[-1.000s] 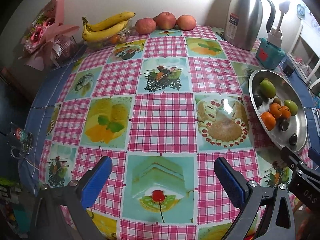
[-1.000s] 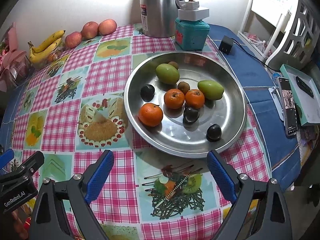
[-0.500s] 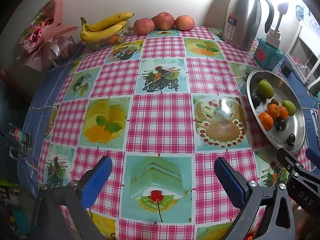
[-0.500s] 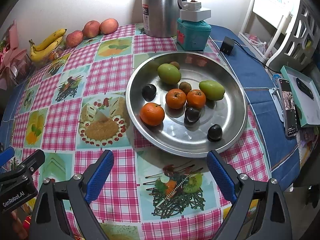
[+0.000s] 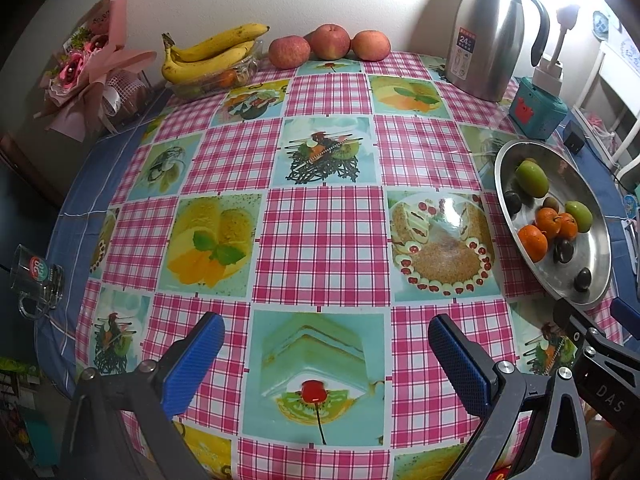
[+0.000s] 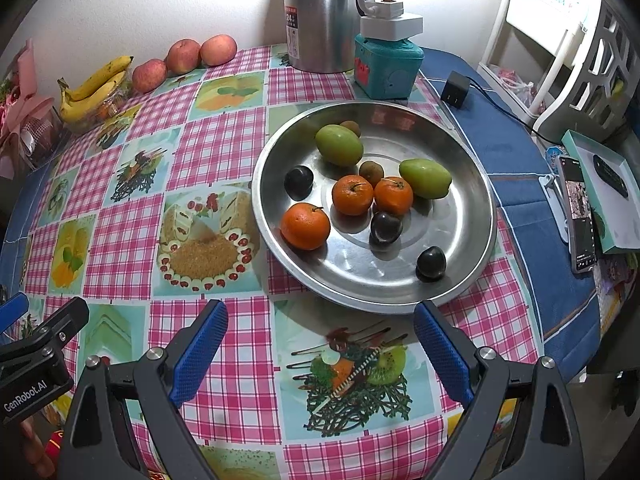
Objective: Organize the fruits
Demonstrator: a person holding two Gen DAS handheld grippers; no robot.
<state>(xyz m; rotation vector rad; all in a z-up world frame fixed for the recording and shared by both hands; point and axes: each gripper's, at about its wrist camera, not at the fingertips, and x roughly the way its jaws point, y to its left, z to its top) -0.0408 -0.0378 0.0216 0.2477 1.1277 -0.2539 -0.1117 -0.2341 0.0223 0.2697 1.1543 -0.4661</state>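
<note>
— Jaws first?
— Both sets spread wide, nothing between them. Right gripper (image 6: 320, 354) poised above the checked cloth, blue pads (image 6: 199, 354) clear of everything. Left gripper (image 5: 326, 366) the same, over a cake square of the cloth.

— And just beyond the right one?
— Steel tray (image 6: 460, 264), near rim just past the pads. Resting on the worktop (image 6: 224, 148), toward its right side.

— Inside the tray?
— Three oranges: one orange (image 6: 305, 226) alone at the near left, two more (image 6: 353, 195) touching each other at the middle. Two green fruits, the larger green fruit (image 6: 339, 145) at the far side, the other (image 6: 425, 179) to the right of the orange pair. Three dark plums: one (image 6: 298, 182) left, one (image 6: 385, 227) just near of the oranges, one (image 6: 431, 263) closest to the near right rim. Two small brown kiwis, one kiwi (image 6: 371, 172) between the green fruits, another (image 6: 351, 127) behind the larger green one.

— Farther out?
— Against the far wall, three apples (image 5: 330, 42) in a row, touching. Left of them, bananas (image 5: 208, 54) lying over a clear container. Far right, a steel thermos jug (image 5: 486, 36), and a teal box (image 5: 538, 110) just beside it.

— Edges?
— Wrapped flower bouquet (image 5: 86, 76) far left, glass mug (image 5: 34, 280) at the left edge. Right of the tray, a phone (image 6: 580, 214) on the blue cloth.
</note>
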